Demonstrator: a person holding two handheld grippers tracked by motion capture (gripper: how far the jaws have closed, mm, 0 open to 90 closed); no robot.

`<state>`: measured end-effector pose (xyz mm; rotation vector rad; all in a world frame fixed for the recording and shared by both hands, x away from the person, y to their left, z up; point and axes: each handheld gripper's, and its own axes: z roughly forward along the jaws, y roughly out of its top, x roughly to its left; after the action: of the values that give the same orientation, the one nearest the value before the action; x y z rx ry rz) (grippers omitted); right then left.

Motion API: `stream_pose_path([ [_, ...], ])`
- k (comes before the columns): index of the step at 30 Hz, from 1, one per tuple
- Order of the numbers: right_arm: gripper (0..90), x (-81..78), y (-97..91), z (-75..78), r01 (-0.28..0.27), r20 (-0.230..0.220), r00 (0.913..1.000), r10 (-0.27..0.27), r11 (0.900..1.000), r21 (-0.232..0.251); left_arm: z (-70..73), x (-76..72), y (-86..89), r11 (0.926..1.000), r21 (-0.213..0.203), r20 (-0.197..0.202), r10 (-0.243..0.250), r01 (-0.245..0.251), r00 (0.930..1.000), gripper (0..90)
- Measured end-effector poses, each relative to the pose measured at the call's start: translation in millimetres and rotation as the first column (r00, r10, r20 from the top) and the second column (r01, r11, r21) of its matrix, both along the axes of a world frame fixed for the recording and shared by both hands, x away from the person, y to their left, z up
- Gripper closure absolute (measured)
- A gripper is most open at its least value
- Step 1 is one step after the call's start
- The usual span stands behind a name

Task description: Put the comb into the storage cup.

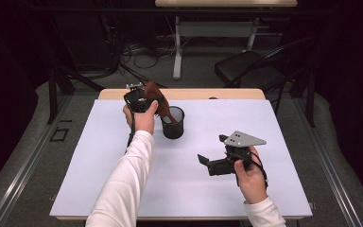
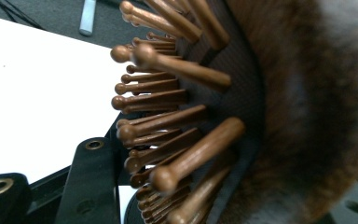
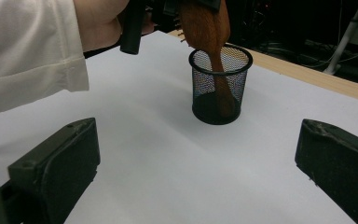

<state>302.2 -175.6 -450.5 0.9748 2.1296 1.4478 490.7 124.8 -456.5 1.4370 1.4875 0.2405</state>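
Note:
A brown wooden hairbrush (image 1: 154,92) stands tilted, its handle down inside a black mesh cup (image 1: 173,125) at the back of the white table cover. My left gripper (image 1: 146,96) is shut on the brush head, above and to the left of the cup. In the left gripper view the brush's round-tipped wooden pins (image 2: 168,121) and its pad sit right at the jaws. The right gripper view shows the handle (image 3: 223,91) reaching the cup's (image 3: 200,81) bottom. My right gripper (image 1: 211,148) rests low on the table's right half, open, with nothing between its jaws, facing the cup.
The white cover (image 1: 123,179) spreads over most of the wooden table (image 1: 227,93). Behind the table stand a black chair (image 1: 248,66) at the right and a desk frame (image 1: 177,52), with cables on the floor. The left sleeve (image 1: 125,179) crosses the front left.

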Motion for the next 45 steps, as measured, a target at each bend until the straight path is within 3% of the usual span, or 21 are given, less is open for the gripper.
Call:
stream_pose_path([
  [5, 0.0, 0.1, 0.7, -0.6, -0.003, -0.003, 1.0, 0.003, 1.0, -0.003, -2.0, -0.9, 4.3, 1.0, -0.007, -0.008, 0.002, -0.002, 1.0, 47.6],
  [27, 0.0, 0.4, 1.9, -1.8, -0.006, -0.003, 1.0, 0.006, 0.9999, -0.009, -14.0, -3.9, 15.6, 0.9985, -0.055, 0.026, 0.011, -0.01, 0.9996, 46.1],
  [45, 0.0, 0.3, 2.0, -1.9, -0.005, -0.003, 1.0, 0.005, 0.9999, -0.009, -15.7, -4.9, 17.9, 0.9985, -0.055, 0.031, 0.006, -0.004, 0.9995, 45.5],
])
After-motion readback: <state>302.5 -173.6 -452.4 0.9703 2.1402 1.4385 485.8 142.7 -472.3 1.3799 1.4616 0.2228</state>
